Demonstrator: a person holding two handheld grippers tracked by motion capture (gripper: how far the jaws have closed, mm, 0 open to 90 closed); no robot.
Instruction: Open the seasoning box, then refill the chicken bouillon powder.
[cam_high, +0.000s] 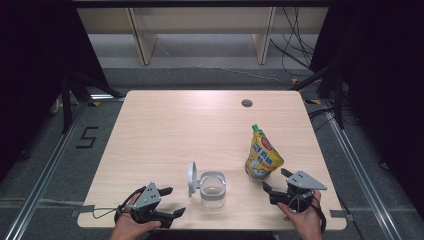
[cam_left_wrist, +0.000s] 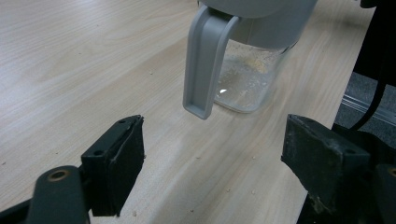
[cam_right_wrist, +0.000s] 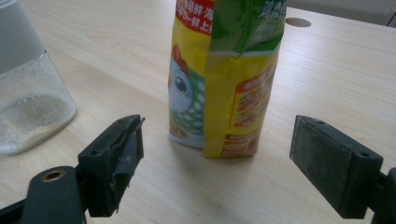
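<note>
A yellow seasoning pouch (cam_high: 263, 156) is seen upright on the table (cam_high: 165, 130), just ahead of the right gripper (cam_high: 278, 180), whose jaws are spread wide with nothing pinched; a clear jar (cam_high: 213, 190), its grey lid (cam_high: 192, 178) flipped open, is set between the hands; the left gripper (cam_high: 172, 201) is held near the jar, jaws spread and empty.
</note>
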